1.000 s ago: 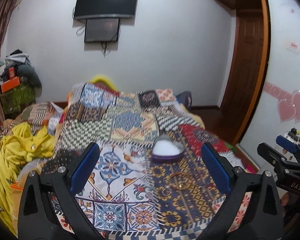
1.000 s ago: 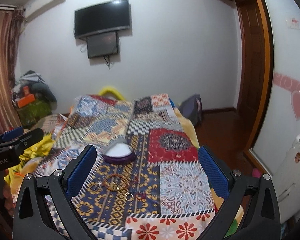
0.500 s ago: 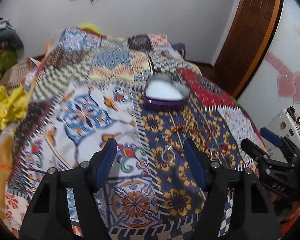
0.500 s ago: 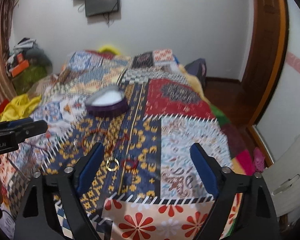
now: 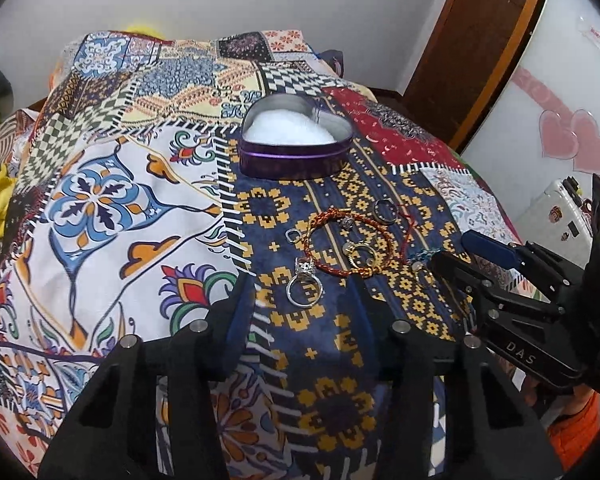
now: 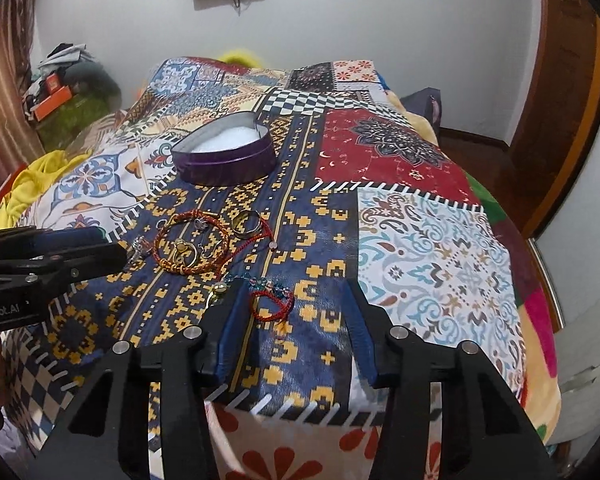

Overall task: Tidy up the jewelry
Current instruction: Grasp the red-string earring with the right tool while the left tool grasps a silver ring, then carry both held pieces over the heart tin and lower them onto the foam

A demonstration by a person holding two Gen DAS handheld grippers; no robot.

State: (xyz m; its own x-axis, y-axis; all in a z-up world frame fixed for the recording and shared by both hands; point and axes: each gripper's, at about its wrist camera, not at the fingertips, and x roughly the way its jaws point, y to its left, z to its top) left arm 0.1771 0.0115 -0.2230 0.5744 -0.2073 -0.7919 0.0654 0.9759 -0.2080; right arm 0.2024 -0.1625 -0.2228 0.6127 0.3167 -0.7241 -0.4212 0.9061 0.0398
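Down low over the patchwork bedspread (image 5: 100, 208), the left gripper (image 5: 304, 292) is spread wide around a silver ring (image 5: 304, 286), not yet touching it. Likewise released, the right gripper (image 6: 296, 300) frames a small red bracelet (image 6: 270, 304). Beyond both lie a braided bangle (image 5: 346, 246) and the heart-shaped tin (image 5: 296, 140), lid off.

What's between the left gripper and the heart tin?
In the left wrist view, the silver ring lies just ahead of the left gripper, then the red-gold braided bracelet; beyond that, bare bedspread up to the heart tin.
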